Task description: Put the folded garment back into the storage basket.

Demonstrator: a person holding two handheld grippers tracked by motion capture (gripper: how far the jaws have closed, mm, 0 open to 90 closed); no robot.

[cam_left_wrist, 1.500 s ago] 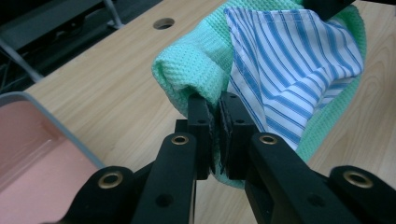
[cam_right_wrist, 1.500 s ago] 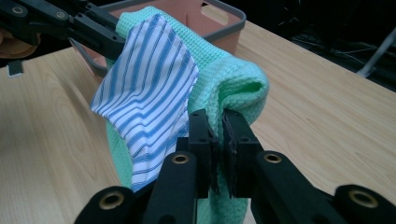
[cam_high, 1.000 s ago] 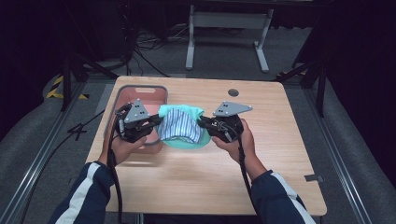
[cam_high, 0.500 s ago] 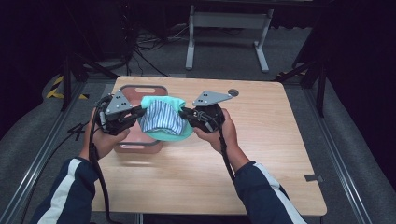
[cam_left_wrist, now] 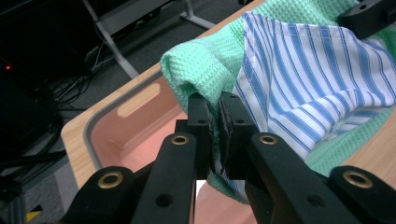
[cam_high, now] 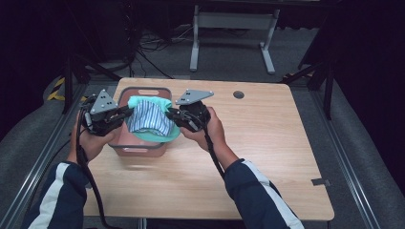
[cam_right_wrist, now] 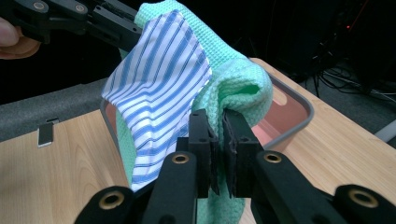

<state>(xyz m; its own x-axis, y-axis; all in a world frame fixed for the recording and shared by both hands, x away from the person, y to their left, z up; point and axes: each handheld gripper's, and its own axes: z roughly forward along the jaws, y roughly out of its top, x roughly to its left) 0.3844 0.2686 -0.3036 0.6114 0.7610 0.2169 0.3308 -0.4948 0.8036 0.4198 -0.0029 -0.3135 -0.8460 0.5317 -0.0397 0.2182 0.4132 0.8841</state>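
Note:
A green waffle cloth [cam_high: 154,134] with a blue-and-white striped cloth [cam_high: 149,119] folded against it hangs stretched between my two grippers, over a pink tub [cam_high: 138,149] with a grey rim. My left gripper [cam_high: 127,113] is shut on the bundle's left edge, my right gripper [cam_high: 170,114] on its right edge. In the left gripper view the left gripper [cam_left_wrist: 215,122] pinches a green fold [cam_left_wrist: 201,65] beside the stripes [cam_left_wrist: 317,79], above the tub [cam_left_wrist: 126,126]. In the right gripper view the right gripper [cam_right_wrist: 218,135] clamps the green cloth [cam_right_wrist: 238,79], and the stripes [cam_right_wrist: 159,79] face the camera.
The tub stands at the back left of the wooden table [cam_high: 267,152], close to its left edge. A round cable hole [cam_high: 239,94] lies at the back. Dark floor, cables and a metal stand [cam_high: 231,28] lie beyond the table.
Both hands have carried the cloth bundle to the left and slightly up, from the table's middle to over the pink tub. Both grips have stayed closed on it.

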